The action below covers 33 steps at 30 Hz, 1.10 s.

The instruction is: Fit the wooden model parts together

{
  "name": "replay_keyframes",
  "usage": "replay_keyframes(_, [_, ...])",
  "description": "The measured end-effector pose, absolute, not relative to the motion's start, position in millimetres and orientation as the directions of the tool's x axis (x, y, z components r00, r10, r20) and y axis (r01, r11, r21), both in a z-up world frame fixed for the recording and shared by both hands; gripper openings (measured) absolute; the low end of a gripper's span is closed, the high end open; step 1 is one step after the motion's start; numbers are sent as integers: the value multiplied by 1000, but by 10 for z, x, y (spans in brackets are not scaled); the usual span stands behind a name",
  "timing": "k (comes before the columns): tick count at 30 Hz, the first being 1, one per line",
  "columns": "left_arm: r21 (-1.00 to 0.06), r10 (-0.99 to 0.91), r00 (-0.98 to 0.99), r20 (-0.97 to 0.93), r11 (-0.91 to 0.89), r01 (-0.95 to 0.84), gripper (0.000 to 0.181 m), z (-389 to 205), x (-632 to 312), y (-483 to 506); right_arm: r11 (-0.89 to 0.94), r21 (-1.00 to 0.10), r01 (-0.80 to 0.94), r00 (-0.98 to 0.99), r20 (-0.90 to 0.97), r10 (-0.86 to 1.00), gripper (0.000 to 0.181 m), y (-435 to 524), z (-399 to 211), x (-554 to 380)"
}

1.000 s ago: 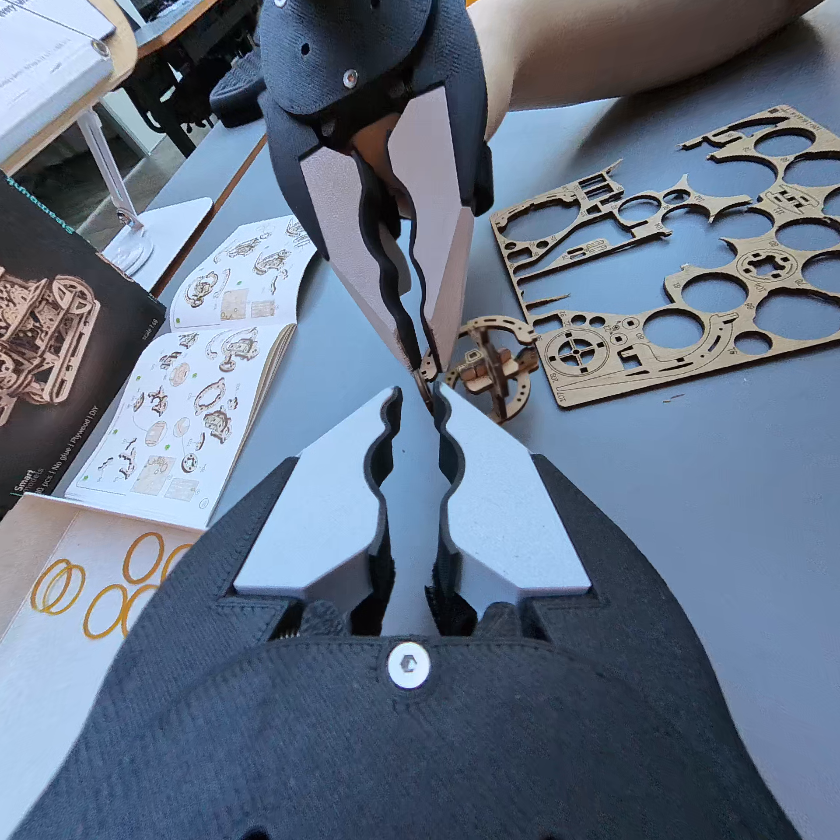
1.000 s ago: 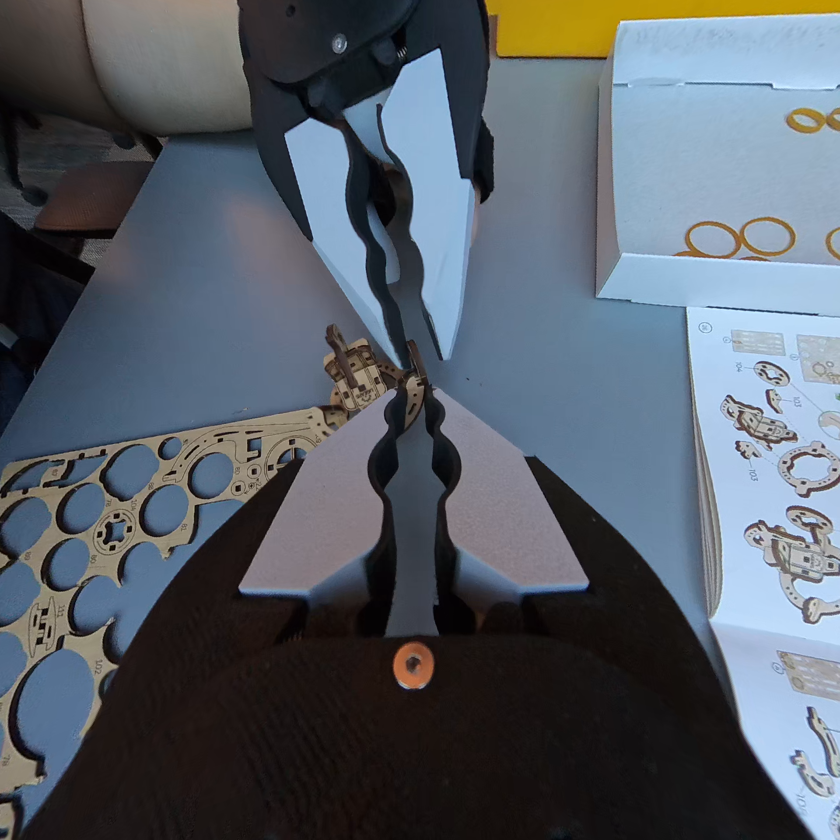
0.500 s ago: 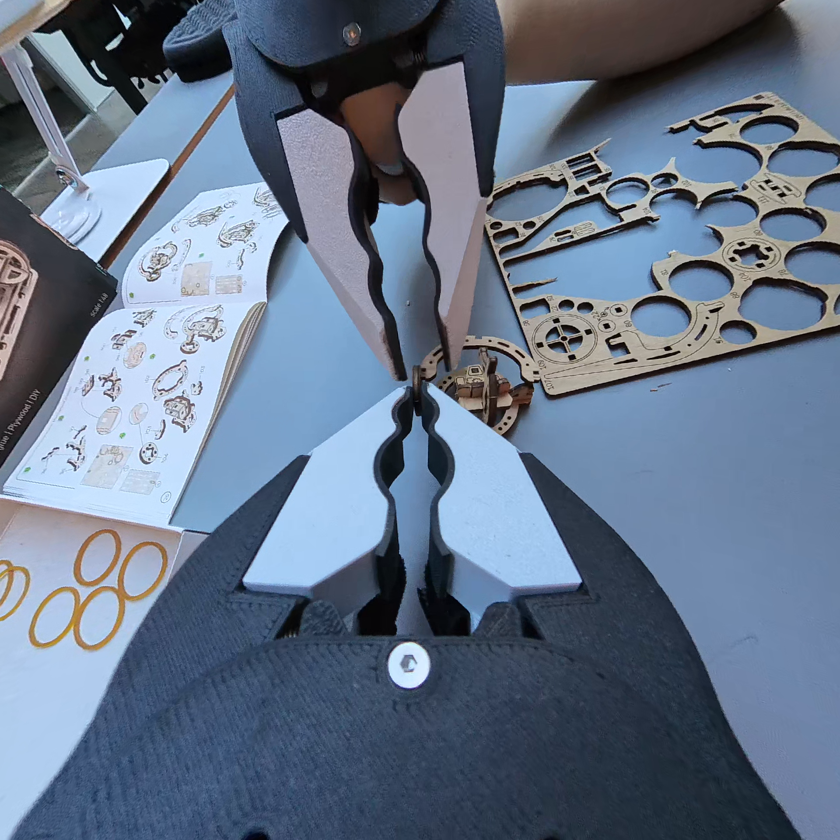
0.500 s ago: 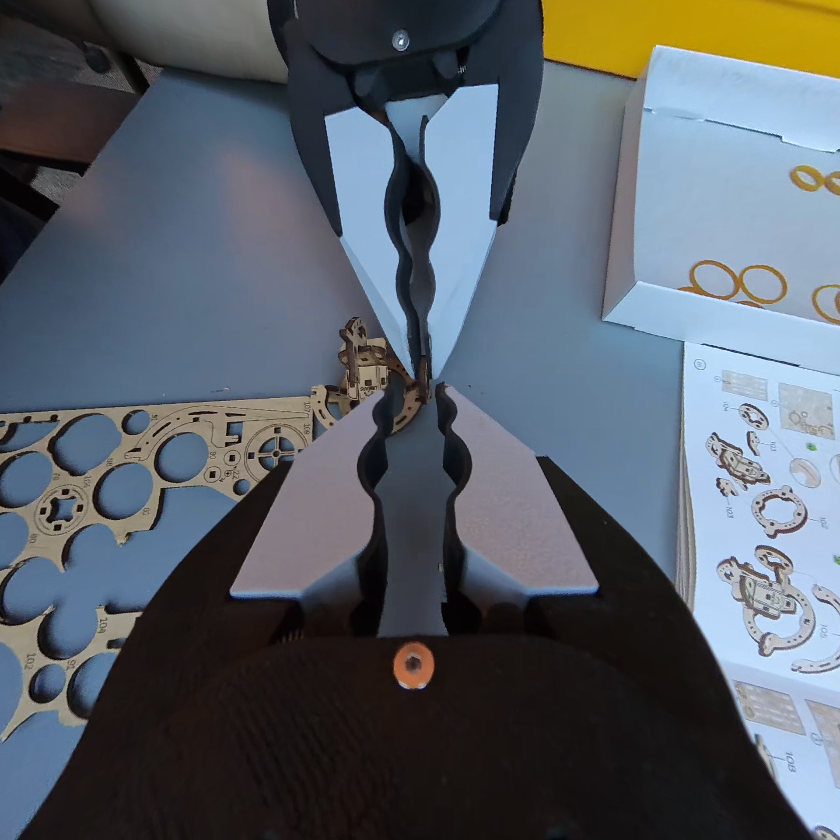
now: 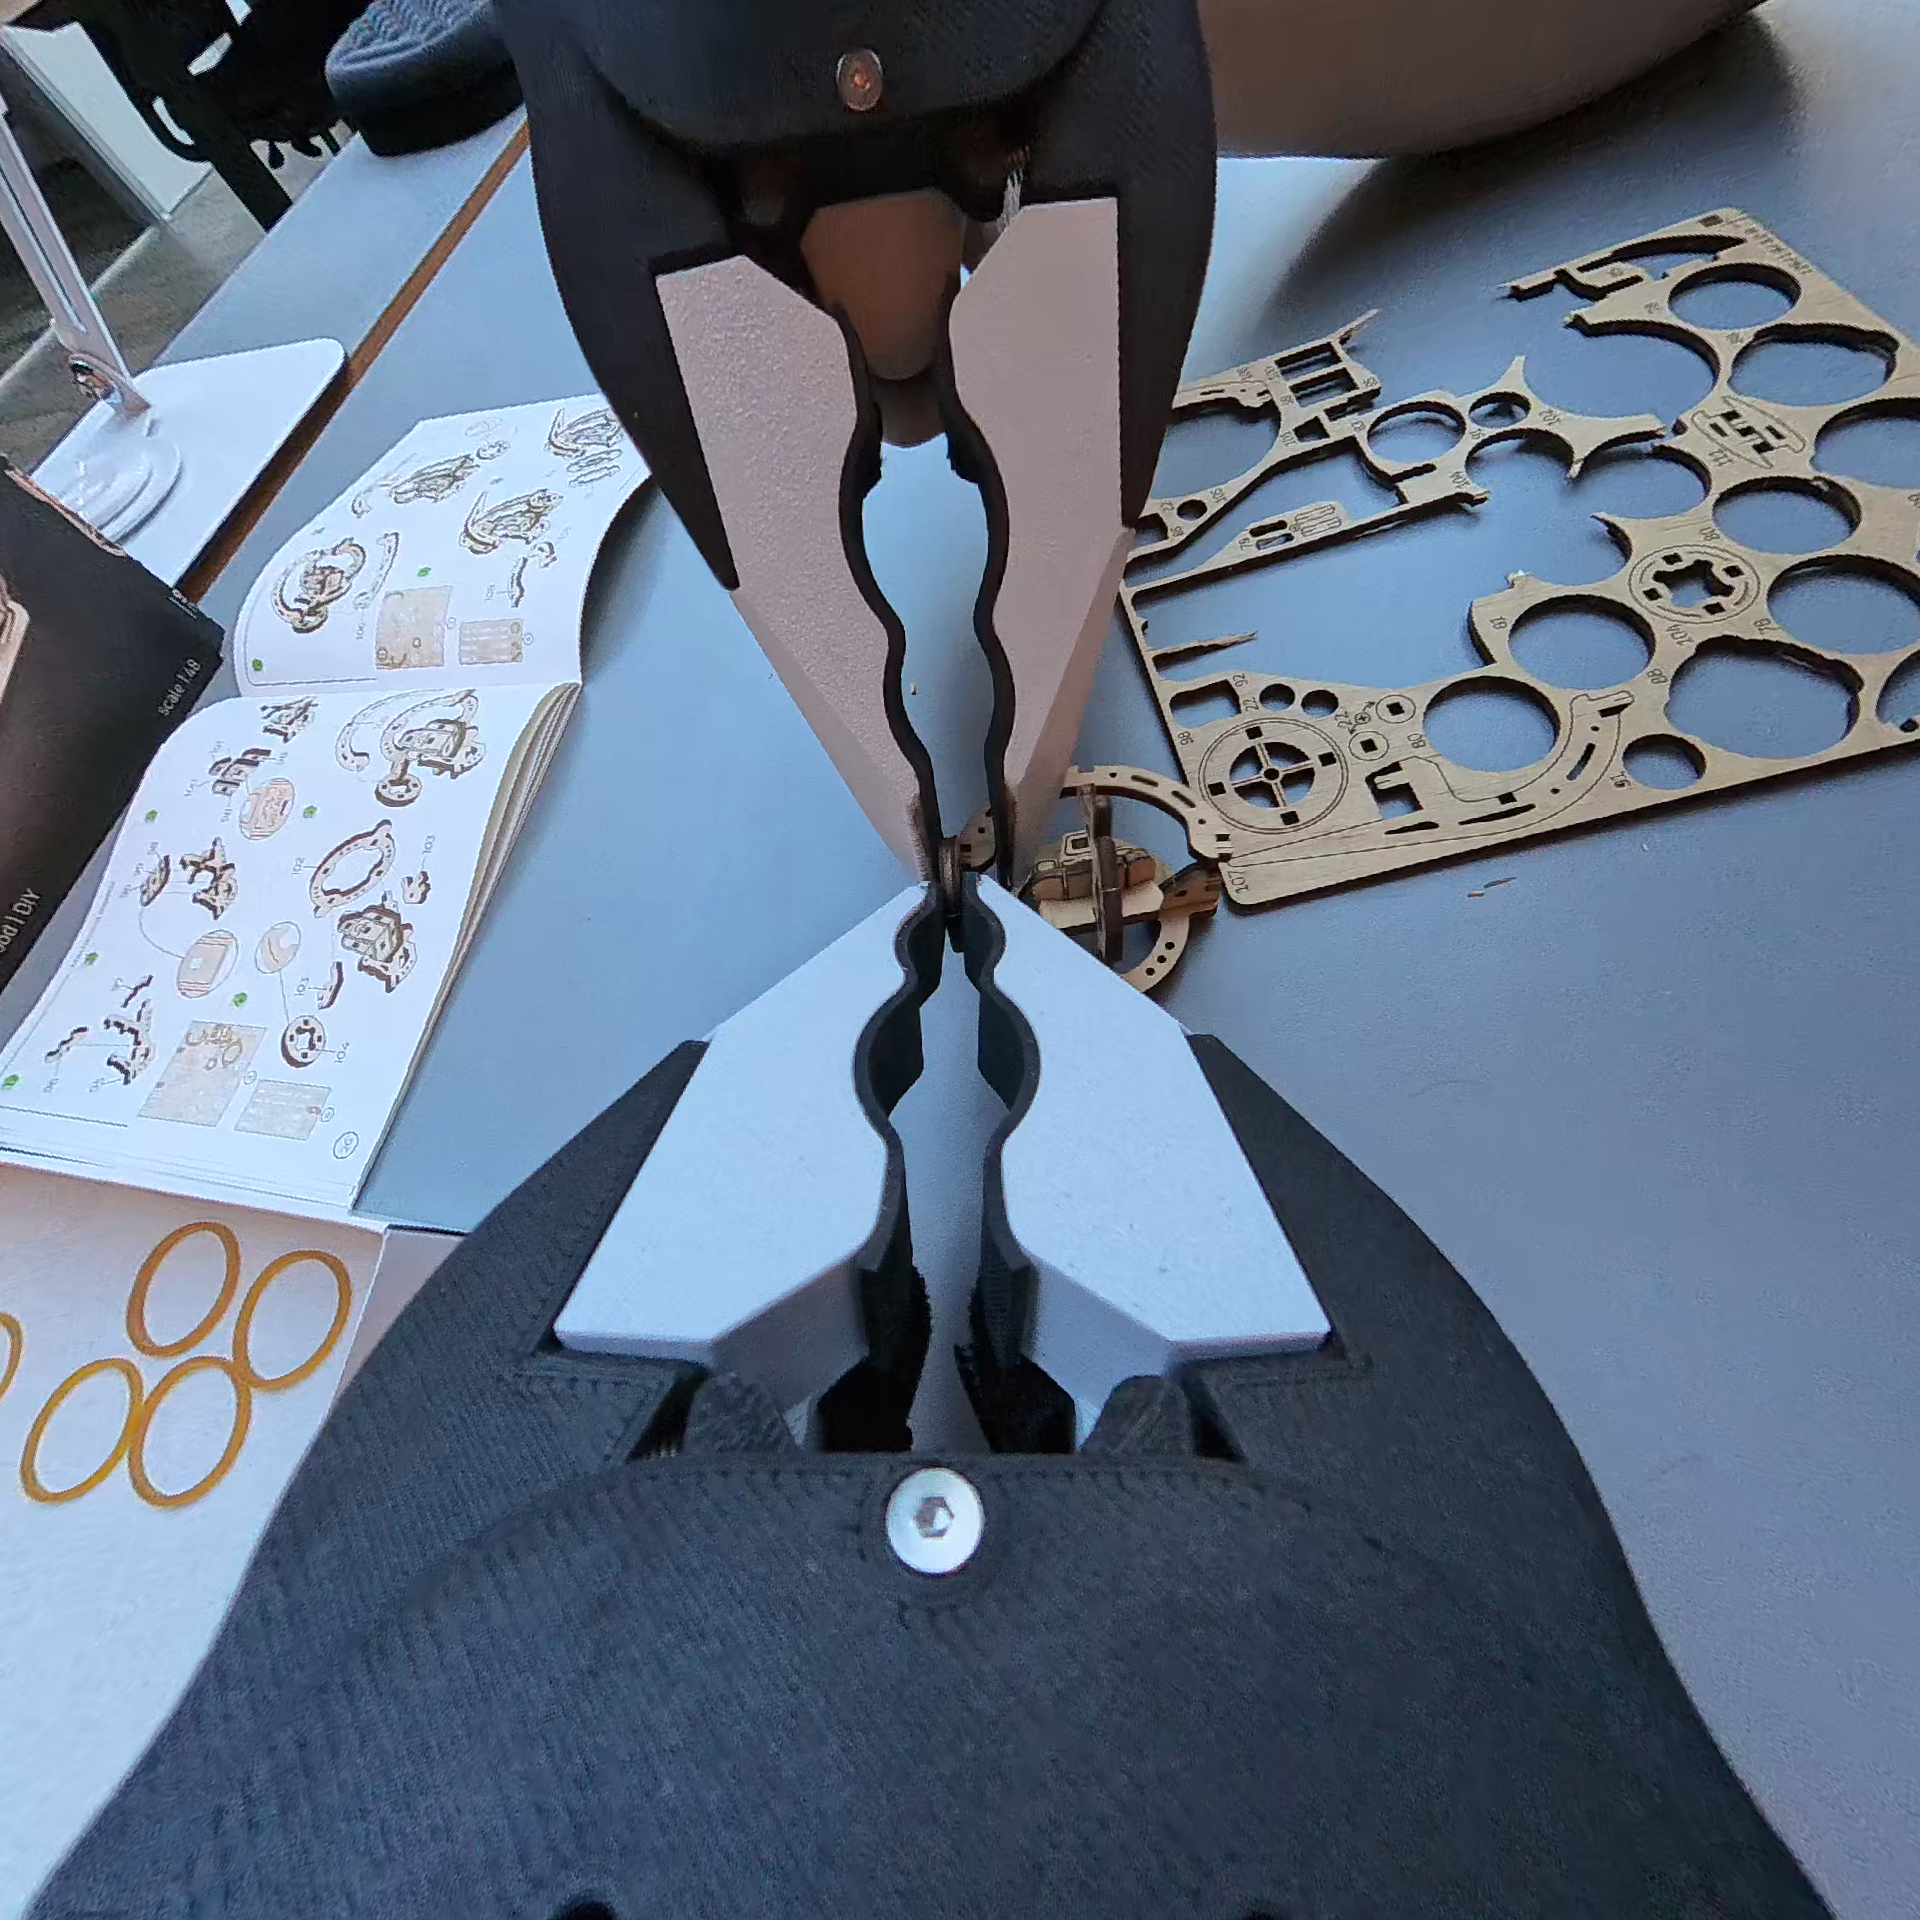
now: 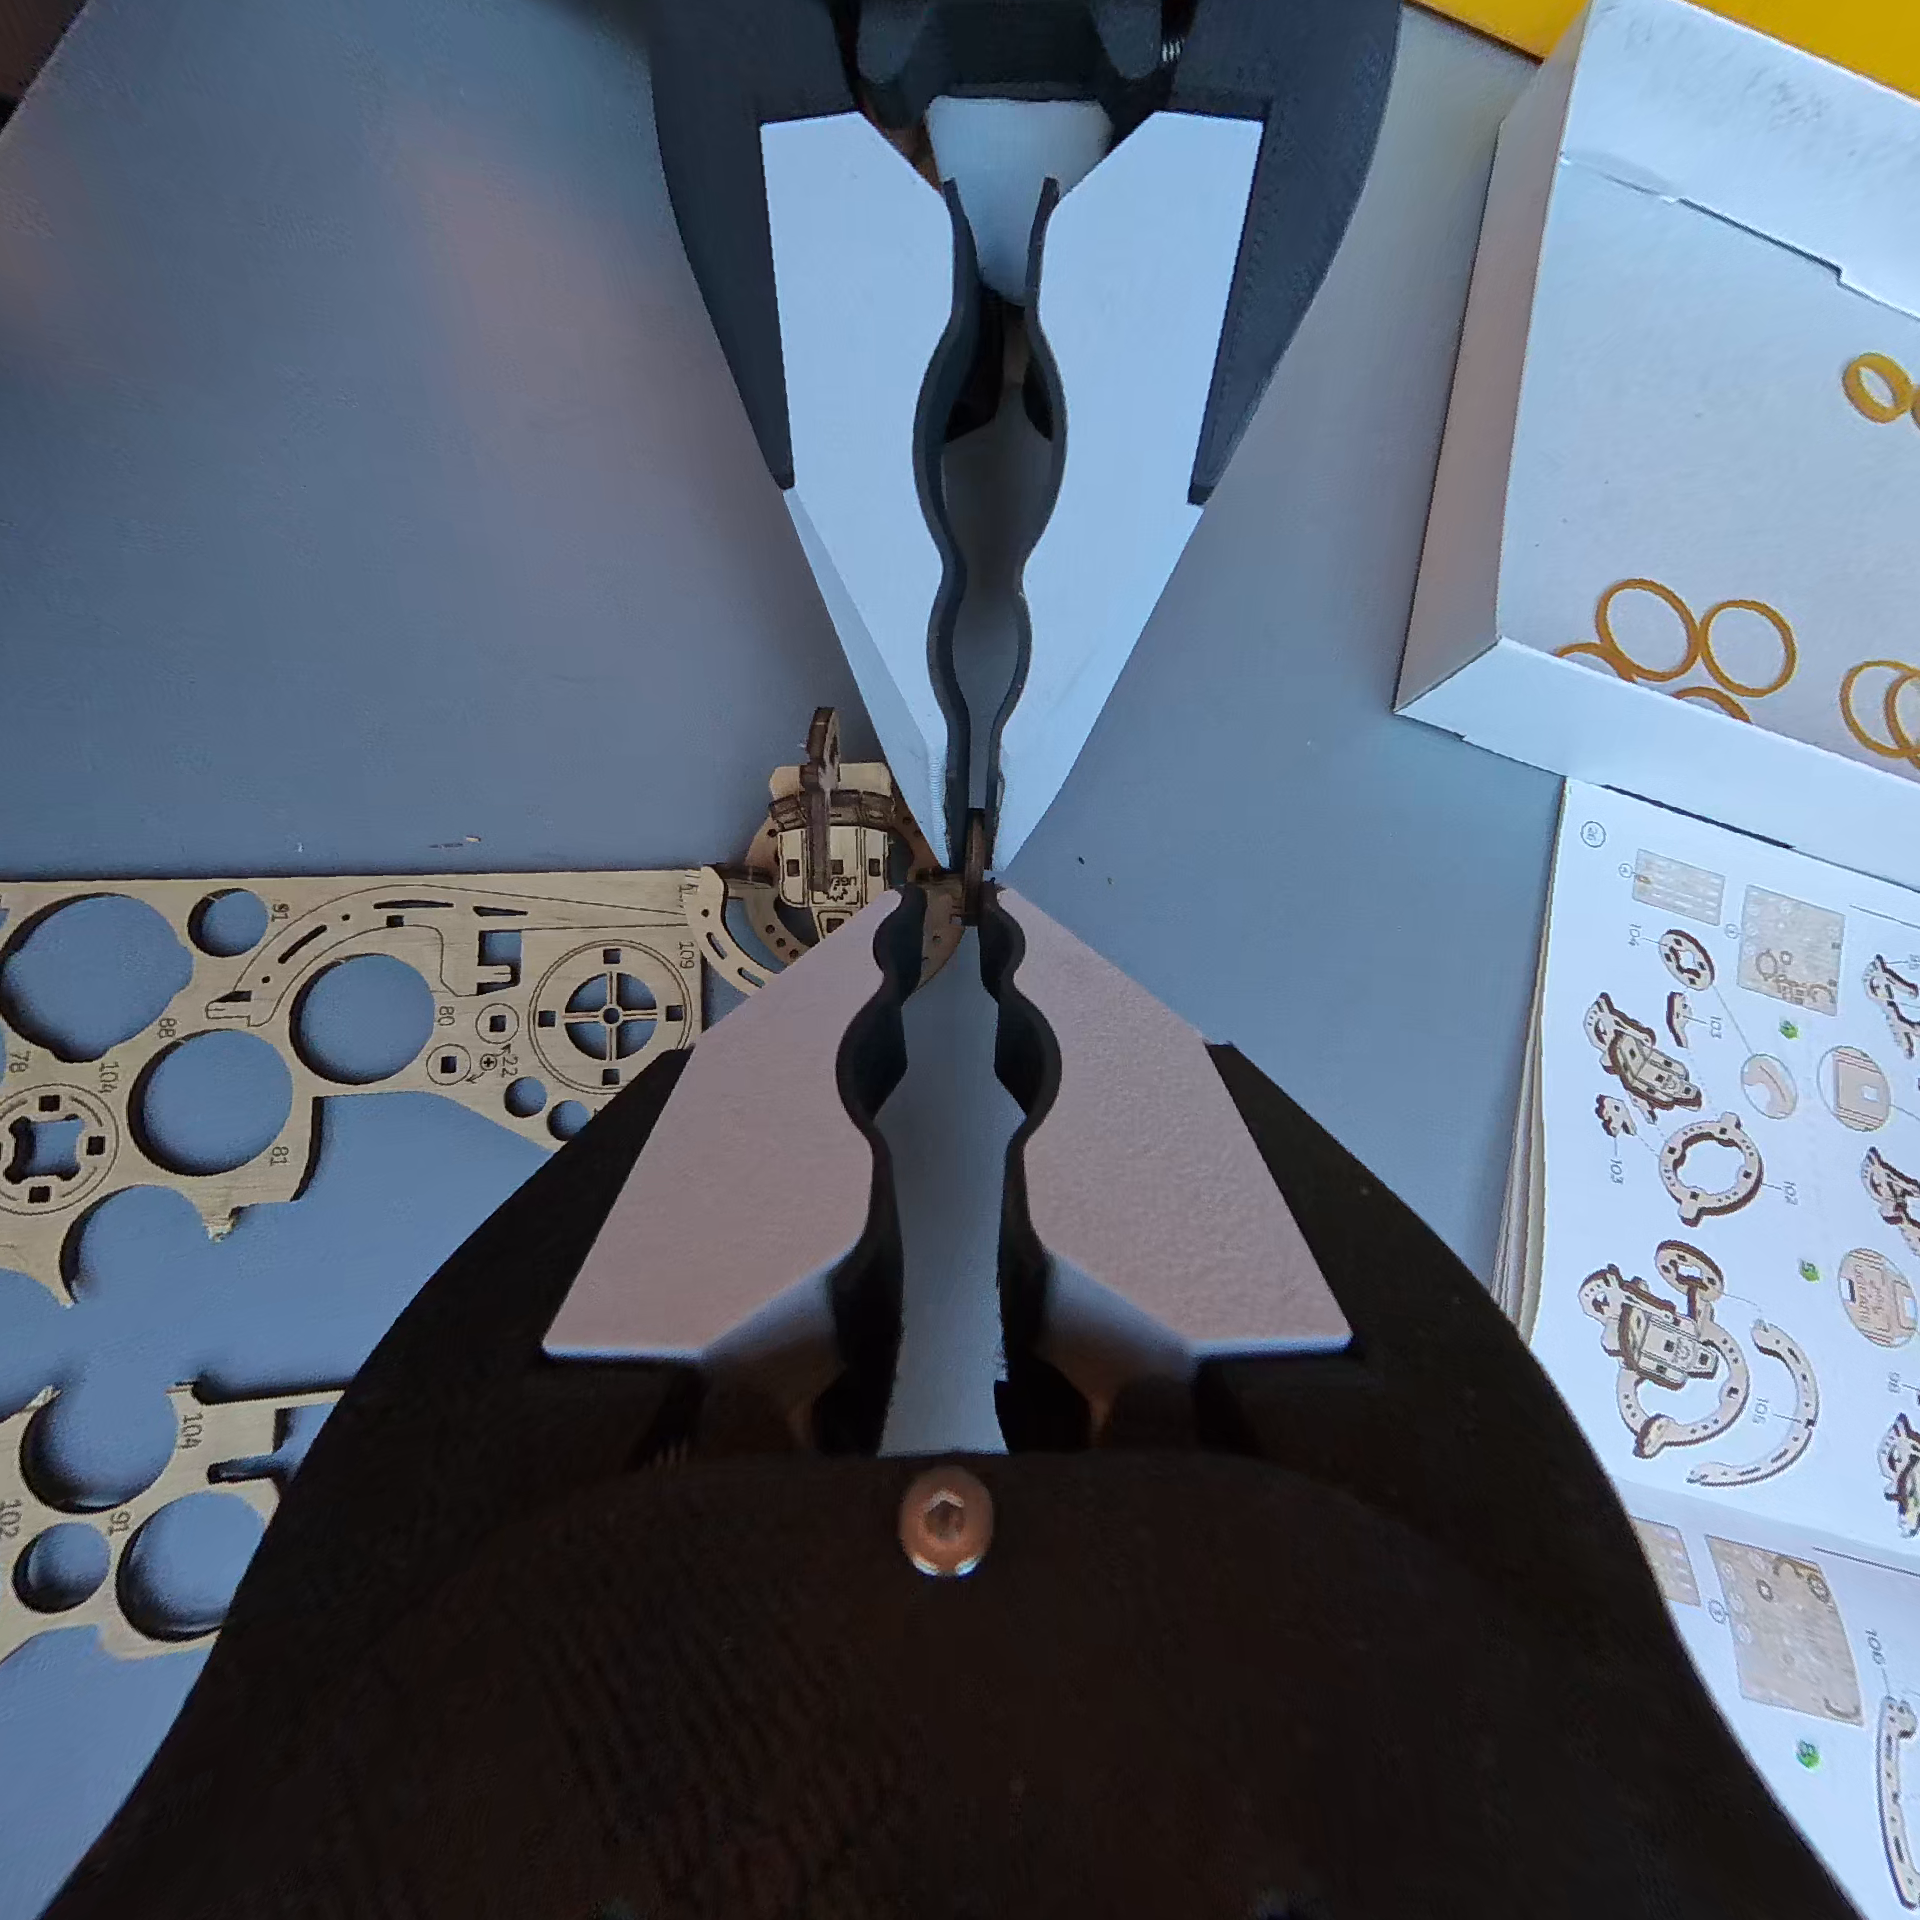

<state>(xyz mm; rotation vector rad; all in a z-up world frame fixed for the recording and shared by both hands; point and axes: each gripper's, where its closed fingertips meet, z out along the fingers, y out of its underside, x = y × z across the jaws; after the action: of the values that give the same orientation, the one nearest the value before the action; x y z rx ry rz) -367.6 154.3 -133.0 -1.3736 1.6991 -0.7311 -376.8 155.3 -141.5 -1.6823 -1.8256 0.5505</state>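
Observation:
A part-built wooden model (image 5: 1101, 883), a small block inside a curved ring, hangs just above the grey table (image 5: 1558, 1247). My right gripper (image 6: 951, 904) is shut on the model's ring; the model (image 6: 821, 852) sits just left of its tips. My left gripper (image 5: 951, 914) is shut on a small dark wooden disc (image 5: 951, 862), held edge-on. The two grippers face each other tip to tip, and the disc (image 6: 977, 847) touches the ring. The exact joint is hidden by the fingertips.
A laser-cut plywood sheet (image 5: 1270, 774) with many empty holes lies by the model, also in the right wrist view (image 6: 582, 909). An open instruction booklet (image 5: 260, 883), a white box (image 5: 104, 1662) with yellow rubber bands and a black box (image 5: 73, 675) lie opposite. A person's forearm rests behind.
The two grippers have swung into a straight line facing each other and closed in. The disc now meets the ring. Both grips are unchanged.

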Motion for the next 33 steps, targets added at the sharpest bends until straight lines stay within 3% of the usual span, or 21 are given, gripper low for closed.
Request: replay_keyframes(33, [-818, -963, -117, -243, 268, -508, 2, -1370, -3655, 1464, 63, -622, 781, -40, 50, 998, 8, 1456, -1454, -3739])
